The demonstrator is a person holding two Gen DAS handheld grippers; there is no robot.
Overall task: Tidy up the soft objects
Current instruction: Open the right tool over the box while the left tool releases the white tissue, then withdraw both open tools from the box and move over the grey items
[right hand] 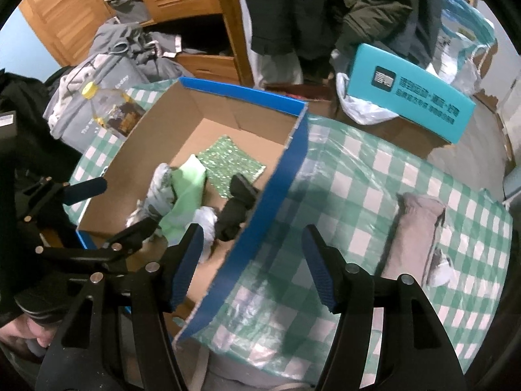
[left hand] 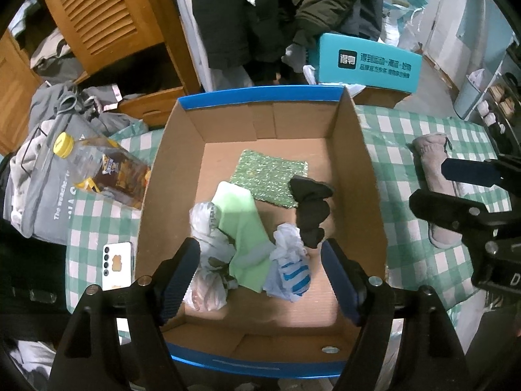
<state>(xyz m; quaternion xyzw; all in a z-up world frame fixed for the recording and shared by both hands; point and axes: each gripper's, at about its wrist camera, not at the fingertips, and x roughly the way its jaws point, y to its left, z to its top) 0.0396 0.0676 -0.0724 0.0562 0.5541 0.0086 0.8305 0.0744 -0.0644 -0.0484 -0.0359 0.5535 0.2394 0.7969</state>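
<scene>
A blue-rimmed cardboard box (left hand: 182, 150) (right hand: 286, 166) holds a green sparkly sponge cloth (left hand: 270, 176), a light green cloth (left hand: 242, 228), a black sock (left hand: 311, 210), a white-grey bundle (left hand: 205, 260) and a white and blue striped sock (left hand: 291, 272). My left gripper (left hand: 260, 277) is open and empty above the box's near side. A beige-grey slipper (right hand: 413, 238) (left hand: 436, 182) lies on the checked tablecloth right of the box. My right gripper (right hand: 252, 265) is open and empty over the box's right wall, left of the slipper.
An oil bottle with a yellow cap (left hand: 101, 166) and a white phone (left hand: 119, 265) lie left of the box. A teal box (left hand: 368, 63) stands behind. Grey clothes (left hand: 62, 120) and a wooden cabinet (left hand: 97, 16) are at the back left.
</scene>
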